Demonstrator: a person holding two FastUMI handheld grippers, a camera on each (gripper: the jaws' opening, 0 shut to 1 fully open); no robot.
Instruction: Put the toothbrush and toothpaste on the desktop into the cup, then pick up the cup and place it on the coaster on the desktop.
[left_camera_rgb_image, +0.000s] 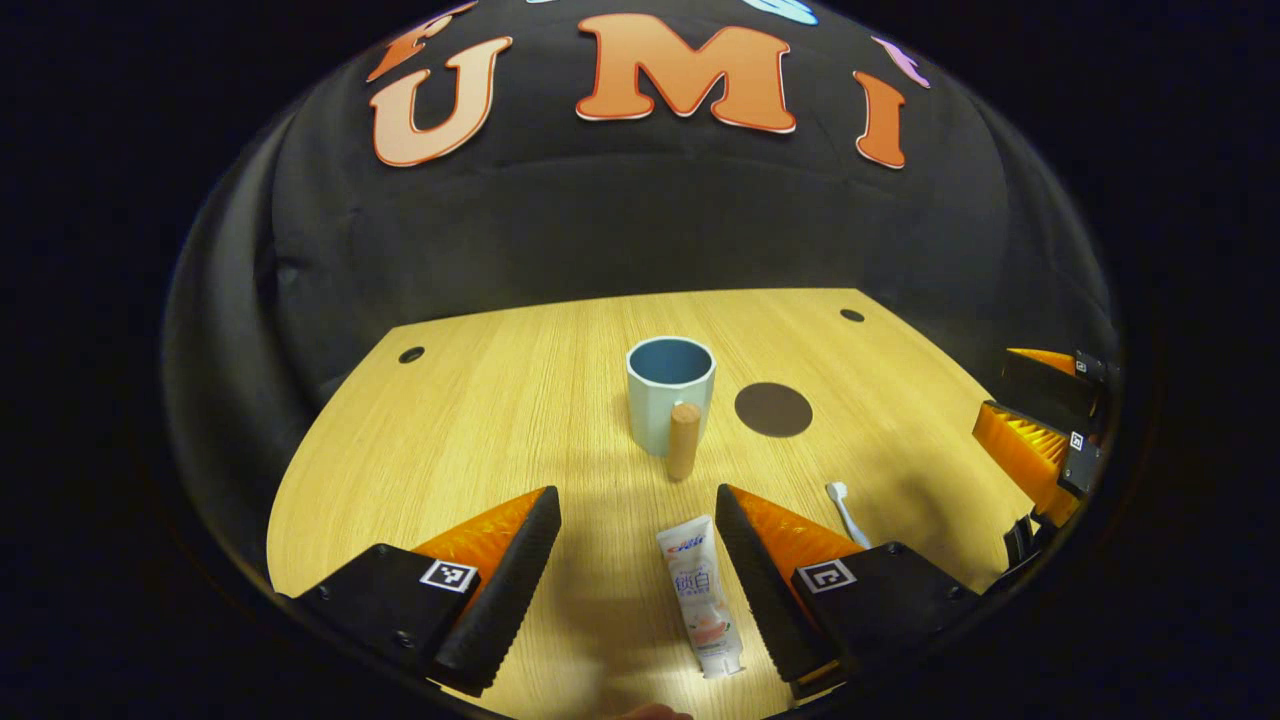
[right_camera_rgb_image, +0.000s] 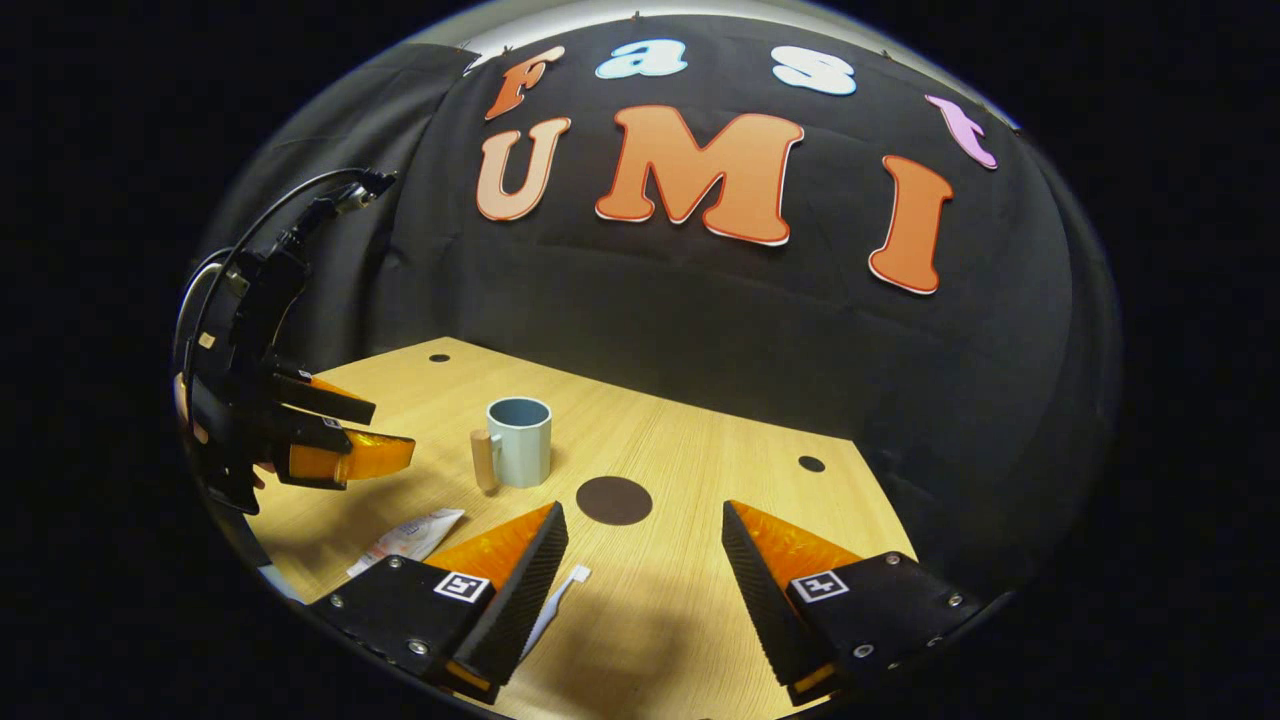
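Toothpaste (left_camera_rgb_image: 700, 595) lies flat on the desktop (left_camera_rgb_image: 500, 420) between the wide-open fingers of the left gripper (left_camera_rgb_image: 640, 570) (holding nothing). Toothbrush (left_camera_rgb_image: 845, 512) lies just right; cup (left_camera_rgb_image: 668, 392) and coaster (left_camera_rgb_image: 773, 409) beyond. Right gripper (right_camera_rgb_image: 645, 580) hovers open, empty.

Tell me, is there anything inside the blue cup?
The pale blue cup with a wooden handle looks empty near its rim; its wall hides the bottom. The toothpaste tube lies on the table.
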